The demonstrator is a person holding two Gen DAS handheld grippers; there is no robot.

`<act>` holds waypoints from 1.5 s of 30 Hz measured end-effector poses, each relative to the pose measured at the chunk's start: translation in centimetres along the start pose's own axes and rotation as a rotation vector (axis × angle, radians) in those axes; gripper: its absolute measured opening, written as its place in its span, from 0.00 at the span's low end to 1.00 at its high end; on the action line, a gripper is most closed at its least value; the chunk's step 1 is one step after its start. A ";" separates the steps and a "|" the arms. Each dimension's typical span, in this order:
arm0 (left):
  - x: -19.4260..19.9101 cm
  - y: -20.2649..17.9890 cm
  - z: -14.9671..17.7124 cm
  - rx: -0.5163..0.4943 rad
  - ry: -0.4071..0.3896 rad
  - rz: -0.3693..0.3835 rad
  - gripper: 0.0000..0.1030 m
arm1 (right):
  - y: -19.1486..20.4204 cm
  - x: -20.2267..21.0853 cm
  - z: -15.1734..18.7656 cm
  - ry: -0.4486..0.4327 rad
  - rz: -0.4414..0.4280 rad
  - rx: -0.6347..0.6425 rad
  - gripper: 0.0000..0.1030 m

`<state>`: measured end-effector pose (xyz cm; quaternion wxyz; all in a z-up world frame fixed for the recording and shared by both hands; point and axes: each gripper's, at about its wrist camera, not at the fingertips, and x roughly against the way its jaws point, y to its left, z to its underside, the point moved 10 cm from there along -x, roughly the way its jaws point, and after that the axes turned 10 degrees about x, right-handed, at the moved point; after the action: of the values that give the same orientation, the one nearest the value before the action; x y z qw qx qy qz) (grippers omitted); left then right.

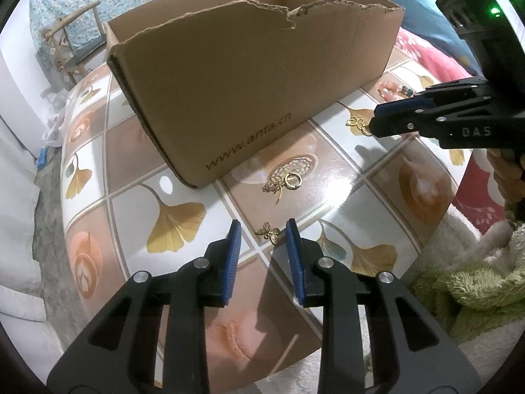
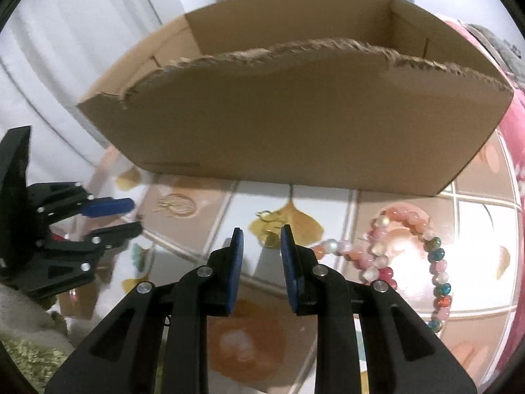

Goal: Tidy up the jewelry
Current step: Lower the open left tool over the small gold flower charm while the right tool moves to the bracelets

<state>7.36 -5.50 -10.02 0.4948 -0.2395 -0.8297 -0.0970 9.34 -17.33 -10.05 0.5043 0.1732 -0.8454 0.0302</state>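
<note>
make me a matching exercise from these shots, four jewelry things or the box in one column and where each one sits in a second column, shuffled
Things
1. butterfly charm
2. gold ring
3. bead bracelet
4. cardboard box

Places
A. far side of the table, open top, torn front edge
B. on the table just ahead of the left hand-held gripper, in line with the gap between its blue pads
C. right of the right hand-held gripper, looped on the table
D. beside a dragonfly-shaped charm, near the box's front corner

Pairs: 1-B, 2-D, 3-C, 4-A

Left hand-held gripper point(image 1: 262, 229) angled down, jaws apart, empty — right hand-held gripper point(image 2: 261, 238) likewise.
</note>
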 end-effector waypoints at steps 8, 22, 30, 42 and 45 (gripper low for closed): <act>0.1 0.1 0.0 0.002 -0.001 0.000 0.26 | 1.0 -1.4 -0.1 0.023 0.043 0.040 0.23; 0.1 0.1 0.0 0.003 -0.003 -0.001 0.26 | 3.0 -2.5 0.3 0.042 0.078 0.078 0.12; 0.1 0.0 -0.1 0.004 -0.007 -0.007 0.26 | 3.9 -2.0 0.9 0.032 0.013 0.077 0.10; 0.1 0.0 0.0 0.005 -0.010 -0.010 0.26 | 6.2 -2.3 -1.2 -0.036 -0.086 0.091 0.11; 0.1 0.0 0.0 0.008 -0.011 -0.010 0.26 | 6.6 -2.8 -1.2 -0.020 -0.091 0.107 0.17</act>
<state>7.34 -5.50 -9.95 0.4908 -0.2340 -0.8339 -0.0948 9.41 -10.14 -11.07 0.4866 0.2386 -0.8389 0.0509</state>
